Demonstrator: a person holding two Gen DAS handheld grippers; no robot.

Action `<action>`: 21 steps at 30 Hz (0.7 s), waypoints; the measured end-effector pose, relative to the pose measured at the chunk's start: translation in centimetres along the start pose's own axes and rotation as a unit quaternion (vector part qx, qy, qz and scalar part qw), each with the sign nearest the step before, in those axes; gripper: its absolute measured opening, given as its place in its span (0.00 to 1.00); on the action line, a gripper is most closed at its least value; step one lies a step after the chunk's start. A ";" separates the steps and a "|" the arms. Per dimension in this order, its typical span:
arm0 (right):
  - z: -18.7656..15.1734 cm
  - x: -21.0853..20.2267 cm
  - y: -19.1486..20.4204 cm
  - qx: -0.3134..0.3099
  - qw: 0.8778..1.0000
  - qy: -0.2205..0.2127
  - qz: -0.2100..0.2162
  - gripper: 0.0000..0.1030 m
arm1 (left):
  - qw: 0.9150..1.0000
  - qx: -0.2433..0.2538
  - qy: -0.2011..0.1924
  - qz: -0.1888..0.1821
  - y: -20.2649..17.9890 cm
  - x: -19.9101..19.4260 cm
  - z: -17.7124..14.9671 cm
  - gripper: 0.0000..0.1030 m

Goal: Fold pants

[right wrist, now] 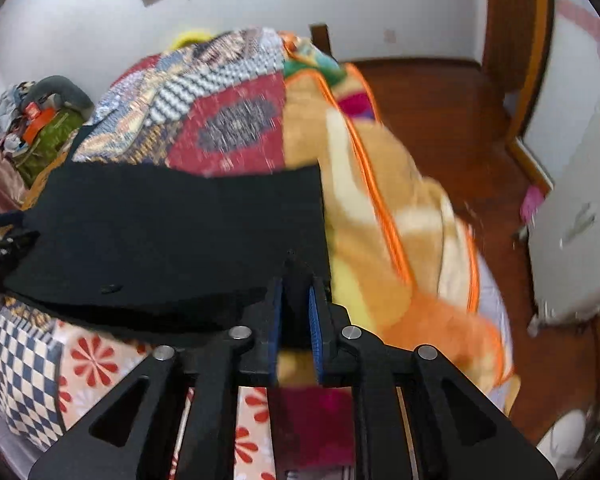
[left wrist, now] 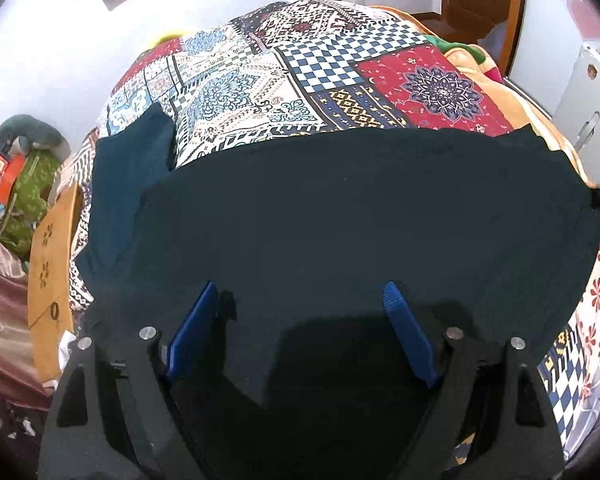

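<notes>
Right gripper (right wrist: 294, 300) pinches unmarked dark pants (right wrist: 172, 220)

Left gripper (left wrist: 300, 296): fingers spread wide, blue pads facing each other across a broad gap. Nothing is pinched between the fingers (left wrist: 194, 328); both hover over dark cloth, contact cannot be told. The black linkage arms splay outward from the body at the lower edge of the left wrist view.

Right gripper (right wrist: 296, 292): fingers (right wrist: 274, 320) drawn close, blue pads nearly parallel with a narrow gap. The pants (right wrist: 172, 232) corner sits pinched between the tips. Linkage arms fold inward. The right wrist view is motion-blurred. At its far left edge, dark parts of the other gripper show at the pants' far end.
</notes>
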State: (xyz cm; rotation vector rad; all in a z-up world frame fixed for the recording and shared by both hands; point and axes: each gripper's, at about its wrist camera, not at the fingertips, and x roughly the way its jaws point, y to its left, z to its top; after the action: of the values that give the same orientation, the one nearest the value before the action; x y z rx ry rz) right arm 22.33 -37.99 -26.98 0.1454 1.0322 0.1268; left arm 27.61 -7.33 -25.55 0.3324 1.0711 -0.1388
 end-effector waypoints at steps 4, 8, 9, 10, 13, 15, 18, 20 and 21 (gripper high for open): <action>-0.4 -0.6 -0.2 0.003 1.000 0.011 -0.018 0.33 | 1.000 -0.010 0.003 -0.014 0.4 0.0 -0.1 0.84; 1.3 -3.4 0.4 -0.017 0.998 -0.023 -0.052 0.53 | 0.999 -0.022 0.006 -0.037 1.4 -0.2 -0.1 0.84; 1.6 -3.8 0.7 -0.023 0.998 -0.033 -0.054 0.55 | 0.999 -0.029 0.005 -0.041 1.8 -0.2 -0.1 0.84; 2.3 -4.4 1.1 -0.031 0.997 -0.044 -0.056 0.58 | 0.999 -0.034 0.004 -0.041 2.2 -0.3 -0.1 0.84; 4.2 -4.6 2.4 -0.051 0.994 -0.069 -0.065 0.58 | 0.998 -0.055 -0.005 -0.035 4.0 -0.8 -0.1 0.84; 5.0 -3.6 2.7 -0.056 0.993 -0.072 -0.071 0.58 | 0.997 -0.071 -0.012 -0.026 5.7 -1.3 -0.2 0.84; 6.0 -0.3 2.8 -0.058 0.994 -0.052 -0.078 0.58 | 0.995 -0.098 -0.015 -0.017 8.4 -1.6 -0.5 0.84; 6.4 2.7 2.5 -0.062 0.994 -0.024 -0.089 0.56 | 0.993 -0.120 -0.011 -0.018 10.2 -1.6 -1.0 0.85; 6.4 3.9 2.4 -0.061 0.994 -0.011 -0.091 0.55 | 0.991 -0.132 -0.006 -0.022 11.1 -1.4 -1.2 0.85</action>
State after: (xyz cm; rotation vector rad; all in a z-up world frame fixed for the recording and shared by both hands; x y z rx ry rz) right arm 29.71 -35.39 -26.63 -0.0579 1.0085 0.0232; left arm 28.90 3.49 -22.62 0.0702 1.0703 -0.0377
